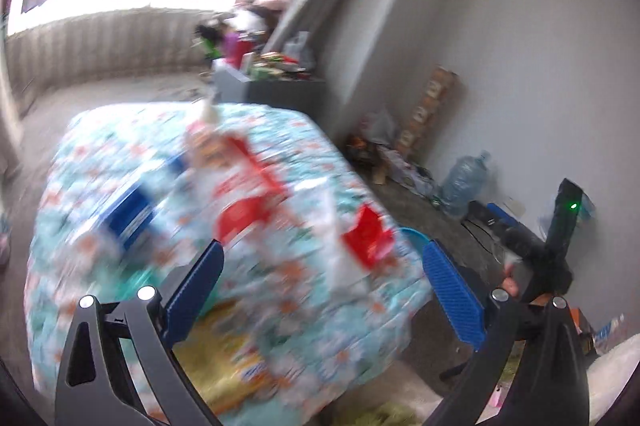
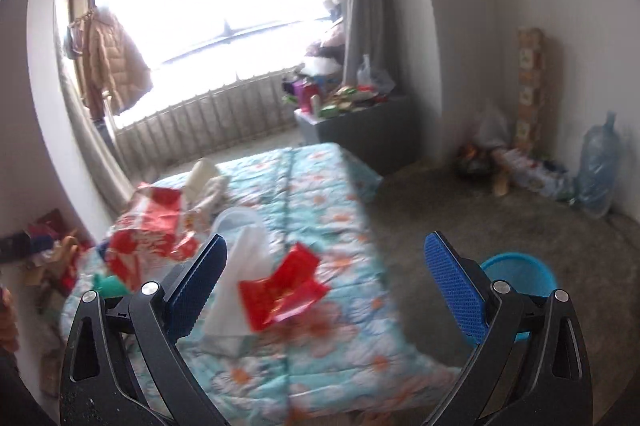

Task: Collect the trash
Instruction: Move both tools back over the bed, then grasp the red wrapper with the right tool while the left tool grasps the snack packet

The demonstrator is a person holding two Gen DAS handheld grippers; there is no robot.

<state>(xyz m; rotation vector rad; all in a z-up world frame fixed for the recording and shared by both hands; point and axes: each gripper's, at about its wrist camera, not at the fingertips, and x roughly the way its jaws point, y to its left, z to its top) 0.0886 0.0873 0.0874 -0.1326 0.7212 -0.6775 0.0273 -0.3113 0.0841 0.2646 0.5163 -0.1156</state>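
Litter lies on a floral quilt-covered bed (image 2: 320,210): a red wrapper (image 2: 284,290), a white tissue (image 2: 244,266), a large red-and-white bag (image 2: 148,230) and a white plastic lid (image 2: 236,222). My right gripper (image 2: 324,254) hangs open above the red wrapper and tissue, gripping nothing. A blue bin (image 2: 520,274) stands on the floor behind its right finger. In the blurred left wrist view, my left gripper (image 1: 320,262) is wide open over the bed (image 1: 120,146), near the red wrapper (image 1: 368,234), a red bag (image 1: 244,186) and a blue packet (image 1: 132,214). The bin's rim (image 1: 412,236) peeks past the bed edge.
A grey cabinet (image 2: 360,130) piled with clutter stands by the curtain. A big water bottle (image 2: 598,170), a tall patterned box (image 2: 530,82) and bags line the right wall. A coat (image 2: 108,62) hangs at left. The other gripper's handle and a hand (image 1: 536,258) appear at the left view's right.
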